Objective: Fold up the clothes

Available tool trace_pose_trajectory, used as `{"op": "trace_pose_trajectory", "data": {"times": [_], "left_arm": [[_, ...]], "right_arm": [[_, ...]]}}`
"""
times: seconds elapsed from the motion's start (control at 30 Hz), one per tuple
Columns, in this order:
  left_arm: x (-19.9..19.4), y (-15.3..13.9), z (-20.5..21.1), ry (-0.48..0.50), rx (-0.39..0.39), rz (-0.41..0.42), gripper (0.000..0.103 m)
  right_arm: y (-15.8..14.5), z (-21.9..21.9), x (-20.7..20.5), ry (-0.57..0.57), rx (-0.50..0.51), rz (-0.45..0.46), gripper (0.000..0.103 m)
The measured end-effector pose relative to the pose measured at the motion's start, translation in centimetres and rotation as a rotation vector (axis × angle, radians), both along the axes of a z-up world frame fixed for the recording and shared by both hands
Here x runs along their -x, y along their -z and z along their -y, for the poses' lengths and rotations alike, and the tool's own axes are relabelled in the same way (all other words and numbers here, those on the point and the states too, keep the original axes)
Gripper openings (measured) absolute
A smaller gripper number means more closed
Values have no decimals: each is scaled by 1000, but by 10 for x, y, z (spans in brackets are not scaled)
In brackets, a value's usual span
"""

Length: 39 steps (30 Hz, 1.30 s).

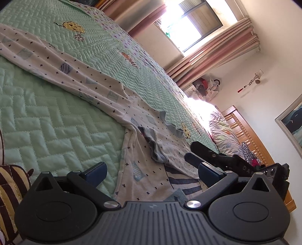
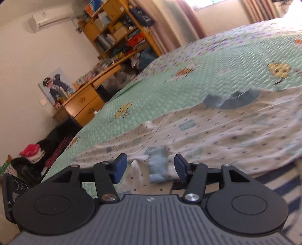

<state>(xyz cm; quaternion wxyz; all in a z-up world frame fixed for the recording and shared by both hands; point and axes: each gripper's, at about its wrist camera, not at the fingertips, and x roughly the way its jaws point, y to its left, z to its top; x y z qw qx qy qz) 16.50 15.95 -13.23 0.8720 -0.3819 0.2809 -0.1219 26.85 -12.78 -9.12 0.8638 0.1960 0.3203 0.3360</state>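
Pajama clothes (image 1: 90, 83), white with tiny dark stars and little blue squares, lie spread out on a green quilted bed cover (image 1: 56, 132). In the left wrist view one long part of the clothes runs far across the bed, and a wavy blue cuff (image 1: 171, 126) sits near the middle. A second piece with dark blue and white stripes (image 1: 185, 181) lies under the white cloth, close to the camera.

The left gripper (image 1: 151, 169) is low over the white cloth. Its two blue pads (image 1: 96, 172) are far apart, with nothing between them, so the claw is let go. This view also shows the right gripper (image 1: 190, 151) as a black shape beside it, resting on the cloth. Only this view shows the bright window (image 1: 188, 24), the pink curtains (image 1: 217, 56), a wooden headboard (image 1: 249, 135) and a bundled blanket (image 1: 222, 128).

The right wrist view is a little blurry. It shows the right gripper (image 2: 150, 167) with its blue pads (image 2: 119, 167) spread wide too. A small light blue cuff (image 2: 158, 165) of the clothes lies between the pads, but they do not touch it. Another blue cuff (image 2: 232, 100) lies farther off on the bed. Only this view shows the wooden shelf (image 2: 120, 30) full of stuff, the desk (image 2: 85, 99), a poster (image 2: 55, 85) and the air conditioner (image 2: 49, 16) on the wall.
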Motion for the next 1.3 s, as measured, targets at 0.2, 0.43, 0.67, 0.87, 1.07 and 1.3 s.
{"op": "trace_pose_trajectory", "data": {"times": [0.2,0.43,0.67,0.87,1.07,1.3], "left_arm": [[2,1,0,-1,6,2,102],[1,0,-2,3,15,0,102],[1,0,-1,16,8,-1,102],[-1,-1,3,27,-15,-1,102],[-2,-1,6,40,-29,0,102],[-2,0,2,32,-10,3,102]], "right_arm": [[26,20,-3,78,-174,-197,63],[3,-73,34,-139,663,317,63],[23,-98,31,-258,1009,496,61],[32,-111,20,-308,1070,547,42],[28,-115,23,-325,1061,616,11],[-37,-73,-9,-125,511,352,10]]}}
